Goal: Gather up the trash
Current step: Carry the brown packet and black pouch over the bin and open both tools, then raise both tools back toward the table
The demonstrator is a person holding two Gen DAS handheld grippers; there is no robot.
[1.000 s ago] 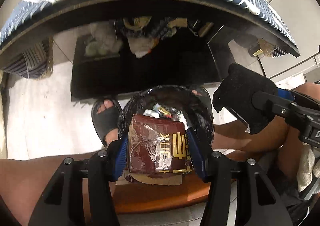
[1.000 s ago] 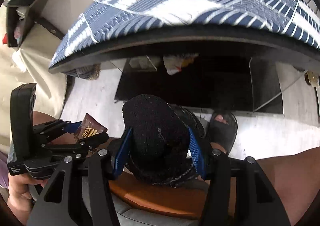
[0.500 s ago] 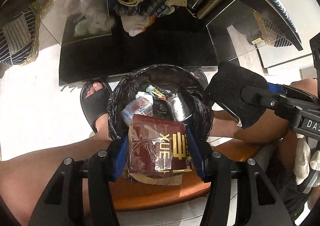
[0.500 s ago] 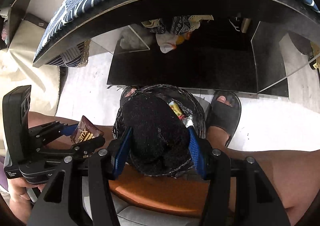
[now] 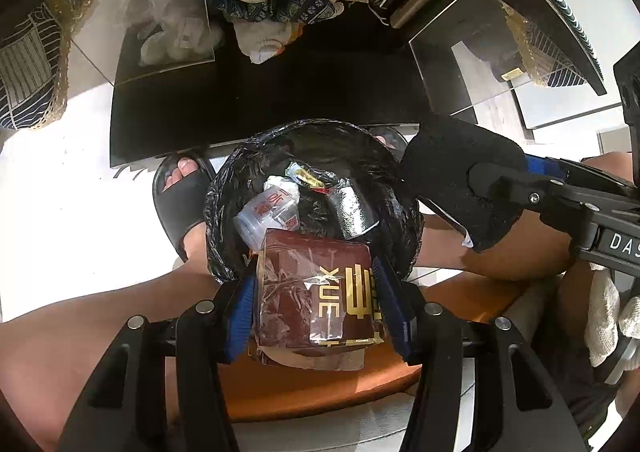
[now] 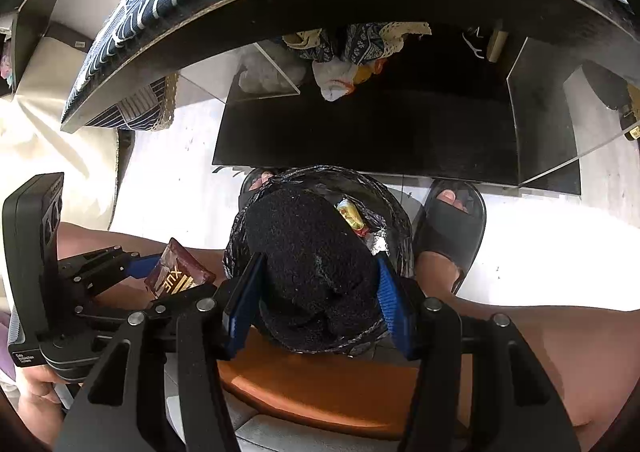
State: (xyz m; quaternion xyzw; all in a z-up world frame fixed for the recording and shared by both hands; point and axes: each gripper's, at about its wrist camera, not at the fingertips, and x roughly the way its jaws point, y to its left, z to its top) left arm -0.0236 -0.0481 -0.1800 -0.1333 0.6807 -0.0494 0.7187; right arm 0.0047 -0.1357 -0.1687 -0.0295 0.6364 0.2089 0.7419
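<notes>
Now my left gripper (image 5: 314,304) pinching maroon cellophane-wrapped box (image 5: 316,292), gold "XUE" lettering, pads tight on both sides, box above near rim of black-lined trash bin (image 5: 224,212). My right gripper (image 6: 316,284) clamped on black fuzzy lump (image 6: 308,252), also over bin. Bin on floor between my sandalled feet, already holding clear plastic cup (image 5: 266,212), foil wrapper (image 5: 352,208), yellow candy wrapper (image 5: 308,176).

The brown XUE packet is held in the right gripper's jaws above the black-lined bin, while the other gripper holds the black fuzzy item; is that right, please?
Not quite: the brown XUE packet sits in the left gripper, as the left wrist view shows. It is above the black-lined bin, and the right gripper holds the black fuzzy item.
</notes>
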